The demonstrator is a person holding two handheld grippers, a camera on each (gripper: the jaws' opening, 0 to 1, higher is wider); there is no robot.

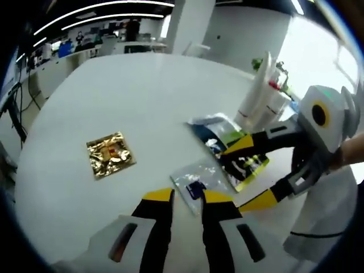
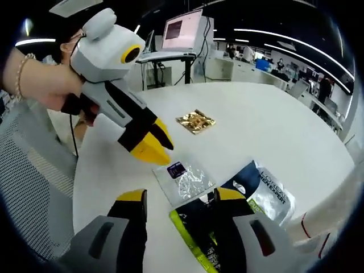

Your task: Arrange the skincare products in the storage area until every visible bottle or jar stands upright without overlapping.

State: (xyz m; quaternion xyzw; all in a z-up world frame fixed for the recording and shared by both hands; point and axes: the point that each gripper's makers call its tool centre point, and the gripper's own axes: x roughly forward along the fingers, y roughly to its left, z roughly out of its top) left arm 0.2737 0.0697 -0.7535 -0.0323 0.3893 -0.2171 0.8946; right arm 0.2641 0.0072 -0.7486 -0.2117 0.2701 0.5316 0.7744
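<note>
Sachets lie flat on the round white table (image 1: 114,96): a dark pouch with green and yellow print (image 1: 227,145), a small clear silvery sachet (image 1: 196,185) just beside it, and a gold foil sachet (image 1: 111,154) well apart from both, nearer the table's middle. White bottles (image 1: 263,94) stand upright together at the table's far edge in the left gripper view, just beyond the dark pouch; a red detail shows among them.

In that view the right hand-held gripper (image 1: 242,173) comes in from the right with its yellow-tipped jaws spread, the upper jaw over the dark pouch and the lower one off its near edge; whether either touches the pouch cannot be told. The left hand-held gripper (image 1: 186,196) has its jaws apart with nothing between them, the tips near the edge of the clear sachet.

In the right gripper view, the left hand-held gripper hovers with its tips just above the clear sachet, held by a hand (image 2: 51,91) with a beaded bracelet. A mesh chair back (image 2: 28,187) stands beside the table, and office desks with a monitor (image 2: 183,28) fill the room behind.
</note>
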